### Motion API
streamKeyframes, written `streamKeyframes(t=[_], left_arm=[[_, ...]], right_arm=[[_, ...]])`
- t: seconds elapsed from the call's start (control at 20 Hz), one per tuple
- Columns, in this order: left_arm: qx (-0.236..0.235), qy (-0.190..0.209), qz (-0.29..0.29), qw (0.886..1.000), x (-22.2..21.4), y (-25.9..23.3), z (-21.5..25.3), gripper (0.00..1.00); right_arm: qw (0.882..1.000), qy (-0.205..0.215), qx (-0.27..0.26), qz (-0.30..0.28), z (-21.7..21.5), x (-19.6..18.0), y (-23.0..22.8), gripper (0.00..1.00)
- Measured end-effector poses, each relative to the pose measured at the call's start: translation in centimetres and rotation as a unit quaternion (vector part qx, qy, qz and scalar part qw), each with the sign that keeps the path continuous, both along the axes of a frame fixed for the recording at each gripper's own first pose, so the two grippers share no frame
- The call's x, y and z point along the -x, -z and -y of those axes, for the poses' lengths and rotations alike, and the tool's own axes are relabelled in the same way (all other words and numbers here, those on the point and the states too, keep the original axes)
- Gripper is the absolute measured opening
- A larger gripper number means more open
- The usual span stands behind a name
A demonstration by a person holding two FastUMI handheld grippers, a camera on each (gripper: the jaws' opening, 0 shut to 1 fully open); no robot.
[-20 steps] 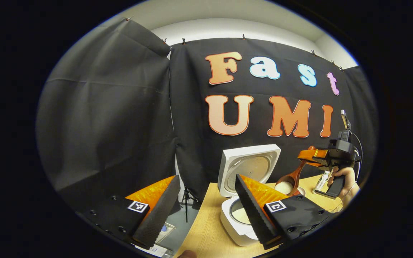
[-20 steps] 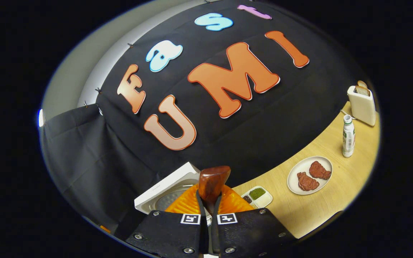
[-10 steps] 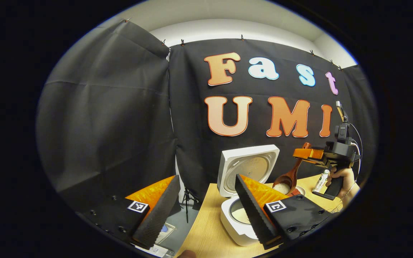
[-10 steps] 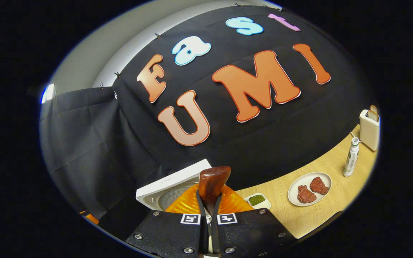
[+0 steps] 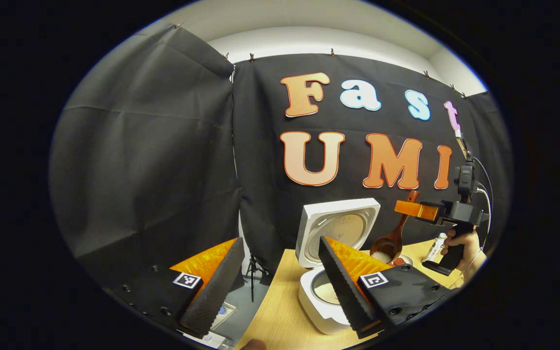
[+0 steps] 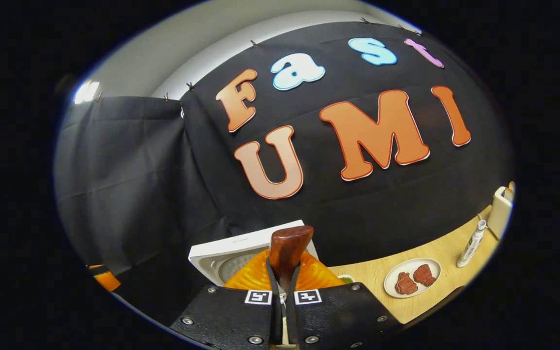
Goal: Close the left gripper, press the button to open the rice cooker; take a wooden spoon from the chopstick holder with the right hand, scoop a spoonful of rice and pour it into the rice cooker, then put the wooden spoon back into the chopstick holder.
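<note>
1. Right gripper (image 6: 282,287) clamping the spoon (image 5: 393,238) by the handle, both fingers pressing on it; handle end poking up between the pads at 12 o'clock of the fingertips in the right gripper view.
2. Spoon hanging bowl-down in the left gripper view, white rice (image 5: 381,256) sitting in the bowl, at 3 o'clock of the cooker (image 5: 326,296) and just beside its raised lid (image 5: 338,228).
3. Hand (image 5: 457,243) gripping the right tool's grip at 4 o'clock of the spoon.
4. Left gripper (image 5: 280,287) hanging with fingers spread, nothing between them, pot opening showing between the pads.
5. Cooker lid already standing up; judging the scoop as loaded and the pour not yet done.
6. Judging handling: spoon stiff, light, smooth varnished wood, so likely to swivel in the pads when tipped. Gripping high on the handle giving reach but poor leverage; holding firm while rolling.
7. Rice loose and dry, likely spilling off the rim with any jerk; keeping the bowl level until over the pot at 9 o'clock of the spoon.
8. Also seen in the right gripper view: plate (image 6: 412,277), bottle (image 6: 469,243) and toaster (image 6: 499,211) on the table (image 6: 435,301), at 3 o'clock, well apart from the cooker.
</note>
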State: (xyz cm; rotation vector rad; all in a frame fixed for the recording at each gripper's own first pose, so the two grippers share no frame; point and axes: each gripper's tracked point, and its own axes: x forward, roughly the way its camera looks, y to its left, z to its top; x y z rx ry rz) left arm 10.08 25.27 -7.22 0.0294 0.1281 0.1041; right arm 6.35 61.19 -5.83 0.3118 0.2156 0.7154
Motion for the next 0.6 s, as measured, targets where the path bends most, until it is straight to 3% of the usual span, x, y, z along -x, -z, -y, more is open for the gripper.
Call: streamKeyframes(t=[0.6], left_arm=[[0.010, -0.006, -0.001, 1.000, 0.0, 0.7, -0.7, 1.00]], right_arm=[[0.994, -0.056, 0.048, 0.083, -2.0, 2.7, -0.7, 0.02]])
